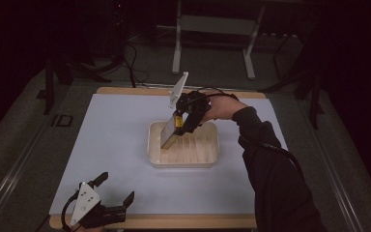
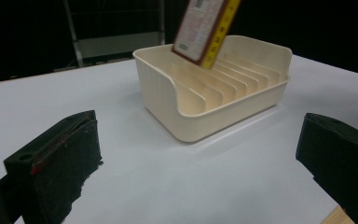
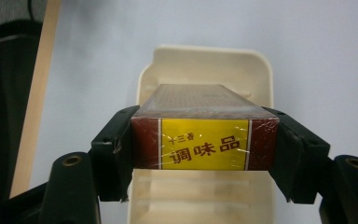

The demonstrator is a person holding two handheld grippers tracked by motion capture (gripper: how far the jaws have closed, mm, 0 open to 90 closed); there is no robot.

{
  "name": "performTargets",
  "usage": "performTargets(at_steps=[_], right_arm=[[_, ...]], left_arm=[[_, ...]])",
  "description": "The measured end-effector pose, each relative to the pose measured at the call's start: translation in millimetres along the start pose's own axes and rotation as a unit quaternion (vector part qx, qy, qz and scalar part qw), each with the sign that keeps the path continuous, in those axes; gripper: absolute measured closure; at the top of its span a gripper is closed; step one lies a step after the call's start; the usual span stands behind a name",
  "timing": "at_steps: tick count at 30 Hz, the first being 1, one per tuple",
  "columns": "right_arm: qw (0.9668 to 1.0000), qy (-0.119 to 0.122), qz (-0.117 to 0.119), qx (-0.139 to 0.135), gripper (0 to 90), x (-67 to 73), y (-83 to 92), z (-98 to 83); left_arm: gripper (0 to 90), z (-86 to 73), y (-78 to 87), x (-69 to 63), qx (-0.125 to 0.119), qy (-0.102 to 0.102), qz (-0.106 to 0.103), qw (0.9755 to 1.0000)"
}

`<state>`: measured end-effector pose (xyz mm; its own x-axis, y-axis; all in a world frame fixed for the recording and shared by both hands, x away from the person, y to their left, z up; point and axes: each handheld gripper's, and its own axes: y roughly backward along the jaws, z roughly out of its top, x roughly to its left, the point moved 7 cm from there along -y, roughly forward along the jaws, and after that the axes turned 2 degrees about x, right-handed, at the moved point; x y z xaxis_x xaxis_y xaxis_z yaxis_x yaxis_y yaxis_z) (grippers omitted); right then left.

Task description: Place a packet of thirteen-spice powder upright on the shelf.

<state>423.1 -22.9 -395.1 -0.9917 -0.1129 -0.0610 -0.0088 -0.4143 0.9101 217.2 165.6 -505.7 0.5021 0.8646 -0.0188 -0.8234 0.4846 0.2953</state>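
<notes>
The right gripper (image 1: 181,123), arm outstretched, clamps a slanted box (image 1: 168,134) whose lower end dips into the slotted cream tray (image 1: 207,159); the left gripper (image 1: 113,188) rests, jaws apart, on the counter (image 1: 116,125).

Top of the box (image 2: 204,28) runs off the frame at twelve o'clock in the left gripper view. Its far end hides the slotted tray's (image 3: 205,63) middle in the right gripper view; small print unreadable.
</notes>
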Motion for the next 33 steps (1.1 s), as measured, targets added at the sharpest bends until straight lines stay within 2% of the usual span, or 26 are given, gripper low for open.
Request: performTargets(at_steps=[5, 11, 28, 33], right_arm=[[1.0000, -0.004, -0.007, -0.005, 32.0, -5.3, -10.7, 5.2], [0.9998, -0.014, 0.001, -0.017, 32.1, -9.4, -24.1, 9.0], [0.9993, -0.031, 0.019, 0.001, 32.0, -12.5, -66.1, 7.5], [0.9993, -0.031, 0.020, -0.004, 32.0, -12.3, -75.3, 8.6]], left_arm=[[0.0, -0.2, 0.2, -0.1, 0.000, 0.000, -0.001, 1.0000], [0.0, -0.1, 0.1, 0.0, -0.001, 0.002, -0.002, 1.0000], [0.0, 0.3, -0.3, 0.5, -0.001, -0.001, -0.004, 1.0000], [0.0, 0.3, -1.0, 0.4, -0.001, 0.000, -0.004, 1.0000]])
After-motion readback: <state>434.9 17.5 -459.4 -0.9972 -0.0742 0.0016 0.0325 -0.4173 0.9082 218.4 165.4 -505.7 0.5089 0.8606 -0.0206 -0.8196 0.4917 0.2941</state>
